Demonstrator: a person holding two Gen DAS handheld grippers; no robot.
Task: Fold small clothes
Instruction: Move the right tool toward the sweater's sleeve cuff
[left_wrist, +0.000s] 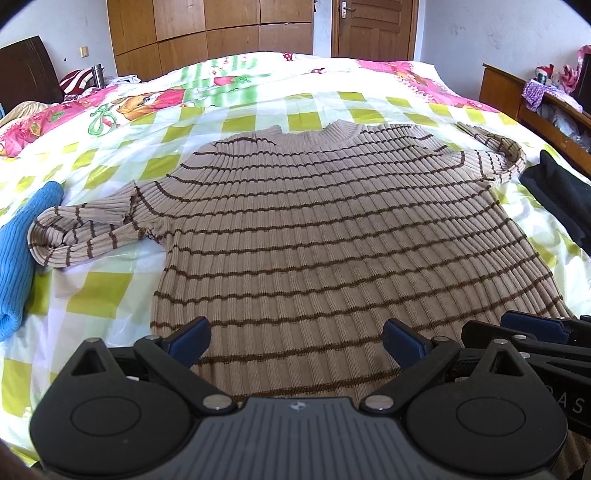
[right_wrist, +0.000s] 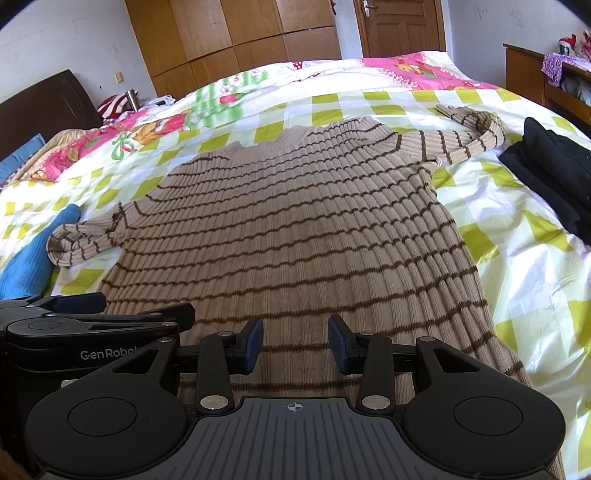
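Tan striped sweater (right_wrist: 295, 221) beneath right gripper (right_wrist: 295, 345)

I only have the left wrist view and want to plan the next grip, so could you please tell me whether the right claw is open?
Observer: Yes, the right claw is open, with nothing between its pads, and it is over the striped sweater.
Operator: Thank you. My view hides the sweater's edge beside that claw; does it lie flat?
Observer: It does. That edge runs smooth and flat on the checked bed cover, with no fold or bunching.
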